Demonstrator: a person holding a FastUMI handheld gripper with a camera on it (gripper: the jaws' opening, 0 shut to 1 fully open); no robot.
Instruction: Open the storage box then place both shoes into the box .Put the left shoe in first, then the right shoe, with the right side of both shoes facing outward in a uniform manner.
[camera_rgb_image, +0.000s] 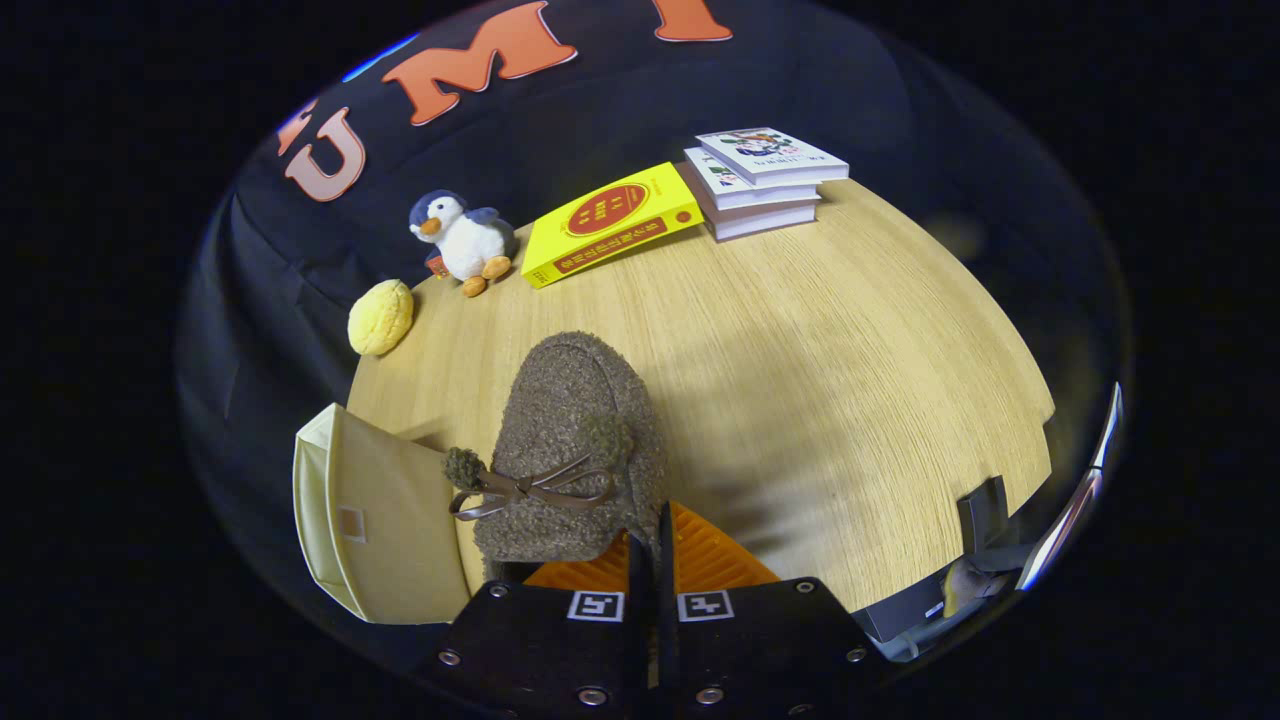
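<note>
A fuzzy brown shoe (570, 440) with a thin leather bow and pompoms hangs just ahead of my fingers, toe pointing away from me. My gripper (652, 545) is shut, its fingers pressed close together on the shoe's heel rim. The shoe appears lifted above the wooden table (850, 380) and casts a blurred shadow to its right. A cream fabric storage box (385, 520) stands to the left of the shoe, close beside it. The shoe and my fingers hide the side of the box nearest them, and I cannot see into the box.
Beyond the shoe, along the table's far edge, lie a round yellow plush (380, 316), a penguin toy (462, 238), a yellow book (610, 222) and a stack of books (765, 180). A dark object (985, 515) stands at the table's near right corner.
</note>
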